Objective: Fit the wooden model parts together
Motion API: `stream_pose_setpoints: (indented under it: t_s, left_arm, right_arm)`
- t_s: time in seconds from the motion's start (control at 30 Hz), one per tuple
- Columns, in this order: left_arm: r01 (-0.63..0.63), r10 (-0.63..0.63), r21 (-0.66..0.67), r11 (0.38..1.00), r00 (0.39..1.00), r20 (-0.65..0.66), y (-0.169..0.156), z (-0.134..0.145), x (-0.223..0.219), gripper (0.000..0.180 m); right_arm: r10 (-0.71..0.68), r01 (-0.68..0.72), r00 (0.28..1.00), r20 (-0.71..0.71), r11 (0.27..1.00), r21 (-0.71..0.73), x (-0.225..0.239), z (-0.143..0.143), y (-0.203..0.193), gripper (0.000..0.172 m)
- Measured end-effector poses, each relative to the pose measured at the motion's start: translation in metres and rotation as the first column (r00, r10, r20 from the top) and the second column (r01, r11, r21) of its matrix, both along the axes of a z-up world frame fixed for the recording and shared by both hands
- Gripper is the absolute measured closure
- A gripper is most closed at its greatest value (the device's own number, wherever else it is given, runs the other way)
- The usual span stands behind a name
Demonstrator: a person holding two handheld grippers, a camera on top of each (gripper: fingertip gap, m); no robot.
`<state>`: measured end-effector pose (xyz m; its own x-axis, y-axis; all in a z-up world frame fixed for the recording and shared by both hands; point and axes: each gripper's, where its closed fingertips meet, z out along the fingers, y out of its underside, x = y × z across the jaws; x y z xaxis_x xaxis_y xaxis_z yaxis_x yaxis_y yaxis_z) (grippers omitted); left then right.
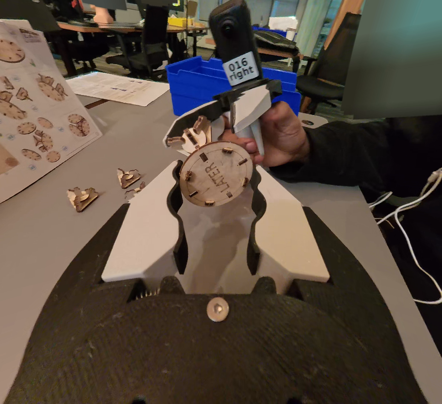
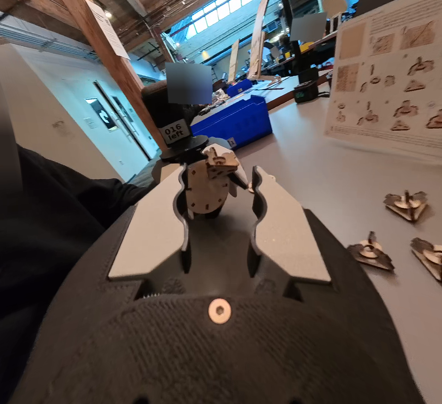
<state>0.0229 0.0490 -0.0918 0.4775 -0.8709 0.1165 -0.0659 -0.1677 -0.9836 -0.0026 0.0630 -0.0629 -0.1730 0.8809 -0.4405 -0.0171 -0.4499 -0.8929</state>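
My left gripper (image 1: 216,184) clamps the round pale wooden disc (image 1: 215,173) by its edges at the fingertips. The disc is tilted, its engraved flat face toward my left camera, and a small wooden triangular bracket piece (image 2: 221,161) is slotted into its far face. My right gripper (image 2: 218,191) stands open just beside that bracket, pads clear. Three more triangular wooden pieces (image 2: 406,206) lie on the grey table (image 2: 334,189), right of my right jaws.

Soft daylight, fisheye-warped, blurred edges.
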Motion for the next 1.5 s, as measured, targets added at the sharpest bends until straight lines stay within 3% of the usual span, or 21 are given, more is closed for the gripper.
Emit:
stream_pose_setpoints:
  t_s: [0.23, 0.43, 0.9, 1.2, 1.3, 1.43, 1.5]
  left_arm:
    - [0.165, -0.162, -0.032, 0.986, 0.983, 0.090, -0.024, 0.012, 0.011, 0.125]
    - [0.207, -0.200, -0.049, 0.977, 0.973, 0.111, -0.030, 0.014, 0.012, 0.125]
    - [0.138, -0.130, -0.064, 0.988, 0.985, 0.114, -0.018, 0.012, 0.007, 0.125]
    - [0.043, -0.031, -0.122, 0.992, 0.994, 0.100, -0.001, 0.000, 0.004, 0.119]
    - [0.026, 0.002, -0.177, 0.984, 0.987, 0.158, 0.005, 0.000, 0.004, 0.118]
    - [0.064, 0.017, -0.241, 0.968, 0.947, 0.319, 0.004, 0.016, 0.007, 0.118]
    - [0.055, 0.026, -0.235, 0.970, 0.945, 0.326, 0.002, 0.017, 0.010, 0.118]
  right_arm:
    - [0.176, -0.180, 0.983, -0.055, 0.980, -0.082, 0.000, 0.003, -0.021, 0.124]
    - [0.205, -0.210, 0.976, -0.073, 0.976, -0.054, -0.001, 0.006, -0.030, 0.138]
    - [0.108, -0.121, 0.983, -0.148, 0.989, -0.079, 0.006, 0.019, -0.012, 0.141]
    - [0.071, -0.185, 0.939, -0.336, 0.928, -0.323, 0.020, 0.035, 0.009, 0.141]
    - [0.045, -0.217, 0.918, -0.393, 0.889, -0.404, 0.022, 0.036, 0.017, 0.141]
    - [0.045, -0.177, 0.938, -0.344, 0.915, -0.362, 0.013, 0.030, 0.011, 0.141]
    - [0.040, -0.160, 0.944, -0.329, 0.925, -0.345, 0.010, 0.028, 0.010, 0.141]
